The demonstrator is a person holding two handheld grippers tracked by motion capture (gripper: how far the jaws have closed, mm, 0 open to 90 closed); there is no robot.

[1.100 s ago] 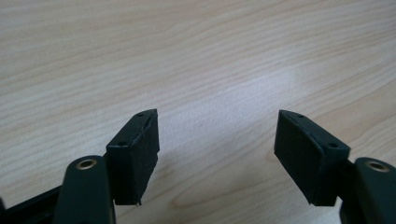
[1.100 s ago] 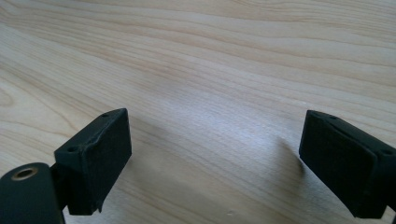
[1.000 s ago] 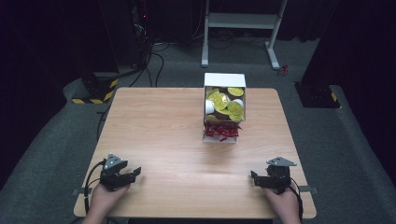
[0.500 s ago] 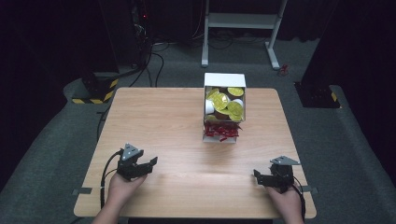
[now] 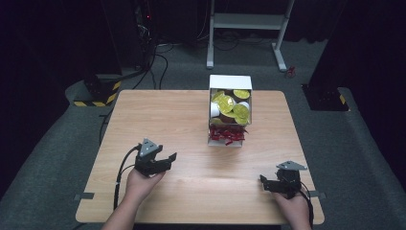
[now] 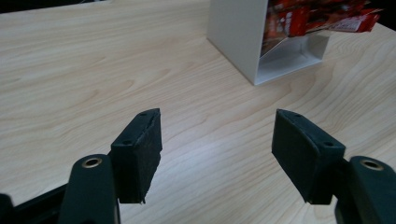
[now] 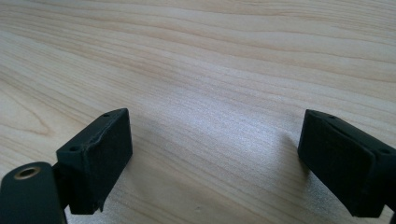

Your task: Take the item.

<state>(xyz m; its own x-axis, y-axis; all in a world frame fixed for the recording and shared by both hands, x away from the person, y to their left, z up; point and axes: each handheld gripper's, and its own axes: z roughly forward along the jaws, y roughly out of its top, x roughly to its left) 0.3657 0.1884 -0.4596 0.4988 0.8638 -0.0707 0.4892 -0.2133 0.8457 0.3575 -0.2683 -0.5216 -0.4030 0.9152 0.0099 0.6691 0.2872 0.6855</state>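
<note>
- Both my grippers, left (image 5: 165, 160) and right (image 5: 269, 184), stand spread, holding nothing.
- Red packets (image 5: 227, 134) in the box (image 5: 230, 82) look light, crinkly (pinch gently mid-packet).

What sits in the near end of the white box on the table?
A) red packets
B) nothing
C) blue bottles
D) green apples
A: red packets fill the near end of the box, with yellow-lidded cups behind them.

white box (image 5: 230, 82) on table's far side, yellow-lidded cups (image 5: 231, 104) inside, red packets (image 5: 227, 134) spilling at front
</note>
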